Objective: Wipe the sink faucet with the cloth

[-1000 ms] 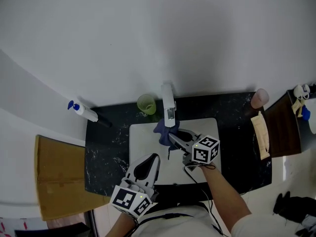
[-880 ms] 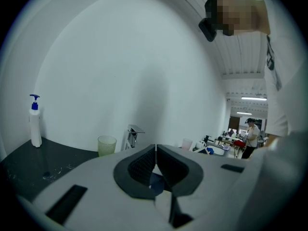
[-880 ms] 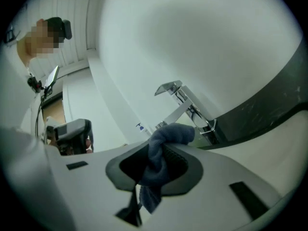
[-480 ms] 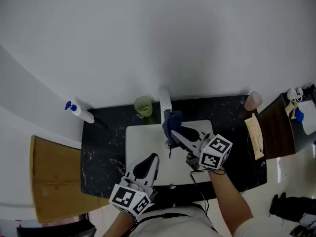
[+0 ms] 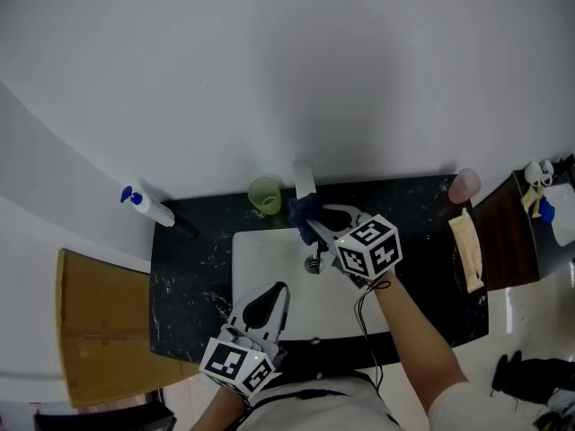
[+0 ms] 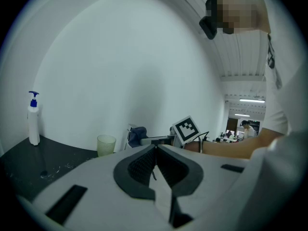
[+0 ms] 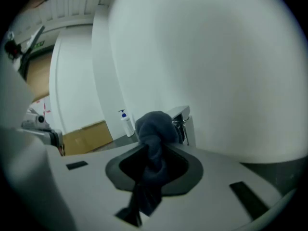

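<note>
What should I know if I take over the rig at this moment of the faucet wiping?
Right hand-held gripper: shut on the dark blue cloth, which is at the faucet.
Left hand-held gripper: shut, empty, over the front part of the sink.
Done: cloth is picked up and brought to the faucet.
Left: wipe the faucet; how much is already wiped cannot be seen.

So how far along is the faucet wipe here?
Done: the cloth is picked up, bunched in the right gripper, whose jaws are closed on it. In hand: the cloth sits at the faucet, though contact cannot be confirmed. Left: the wiping itself; no view shows which parts are clean. The left gripper, shut and empty, hangs over the sink front.
</note>
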### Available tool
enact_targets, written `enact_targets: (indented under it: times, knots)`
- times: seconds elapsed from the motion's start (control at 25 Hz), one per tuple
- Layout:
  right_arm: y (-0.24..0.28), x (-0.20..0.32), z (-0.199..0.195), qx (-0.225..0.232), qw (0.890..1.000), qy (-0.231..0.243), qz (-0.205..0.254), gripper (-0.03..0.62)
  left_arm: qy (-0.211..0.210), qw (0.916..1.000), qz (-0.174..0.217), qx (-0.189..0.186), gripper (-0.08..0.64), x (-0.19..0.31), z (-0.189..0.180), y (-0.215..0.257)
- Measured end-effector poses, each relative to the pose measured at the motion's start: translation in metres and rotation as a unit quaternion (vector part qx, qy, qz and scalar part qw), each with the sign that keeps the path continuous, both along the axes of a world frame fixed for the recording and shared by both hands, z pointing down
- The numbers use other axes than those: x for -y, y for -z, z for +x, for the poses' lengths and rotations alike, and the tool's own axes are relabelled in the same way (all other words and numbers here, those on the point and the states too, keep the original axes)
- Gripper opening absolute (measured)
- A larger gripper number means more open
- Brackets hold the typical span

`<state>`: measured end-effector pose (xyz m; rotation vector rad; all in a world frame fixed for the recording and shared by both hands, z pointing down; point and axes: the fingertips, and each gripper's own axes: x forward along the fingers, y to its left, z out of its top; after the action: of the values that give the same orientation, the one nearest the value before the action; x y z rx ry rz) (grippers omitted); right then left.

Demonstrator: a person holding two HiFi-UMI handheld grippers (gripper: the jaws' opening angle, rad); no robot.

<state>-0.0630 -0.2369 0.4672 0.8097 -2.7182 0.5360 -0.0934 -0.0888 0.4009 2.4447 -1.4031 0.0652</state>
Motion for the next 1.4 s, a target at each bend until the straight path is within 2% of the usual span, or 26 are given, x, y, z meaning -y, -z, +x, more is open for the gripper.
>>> enact_targets:
  times: [0.16, 0.24, 0.36, 0.56, 0.6, 0.68, 0.8, 1.0, 1.12, 1.28, 1.4]
  knots:
    - [-0.002, 0.014, -0.004, -0.026, 0.999, 0.01, 0.04, 0.075, 0.005, 0.9999, -0.008, 0.004, 0.011, 0.003, -0.003, -0.003]
    - [-0.001, 0.025, -0.004, -0.051, 0.995, 0.003, 0.083, 0.075, 0.005, 0.9999, -0.009, 0.005, 0.011, 0.003, -0.003, -0.005]
    - [0.003, 0.039, -0.007, -0.09, 0.981, -0.002, 0.173, 0.075, 0.009, 0.9999, -0.01, 0.009, 0.011, 0.003, -0.005, -0.006]
    - [0.007, 0.044, -0.01, -0.127, 0.96, 0.022, 0.248, 0.075, 0.018, 0.9996, -0.012, 0.015, 0.011, 0.0, -0.012, -0.012]
    - [0.007, 0.044, -0.01, -0.129, 0.959, 0.026, 0.251, 0.075, 0.02, 0.9996, -0.013, 0.016, 0.011, 0.0, -0.013, -0.012]
    - [0.007, 0.039, -0.012, -0.107, 0.964, 0.035, 0.241, 0.075, 0.025, 0.9993, -0.018, 0.02, 0.011, 0.0, -0.013, -0.009]
    - [0.007, 0.019, -0.021, -0.082, 0.968, 0.071, 0.227, 0.074, 0.019, 0.9996, -0.015, 0.015, 0.011, -0.001, -0.009, -0.011]
    - [0.004, -0.018, -0.033, -0.105, 0.956, 0.137, 0.236, 0.074, 0.018, 0.9995, -0.02, 0.017, 0.011, 0.004, -0.003, -0.009]
    - [0.002, -0.001, -0.026, -0.124, 0.956, 0.105, 0.244, 0.074, 0.015, 0.9996, -0.017, 0.017, 0.011, 0.005, 0.0, -0.008]
    - [0.003, 0.034, -0.012, -0.172, 0.944, 0.054, 0.276, 0.075, 0.018, 0.9995, -0.019, 0.016, 0.011, 0.002, -0.004, -0.008]
    - [0.004, 0.046, -0.001, -0.17, 0.95, 0.018, 0.261, 0.074, 0.024, 0.9994, -0.019, 0.017, 0.011, -0.001, -0.011, -0.008]
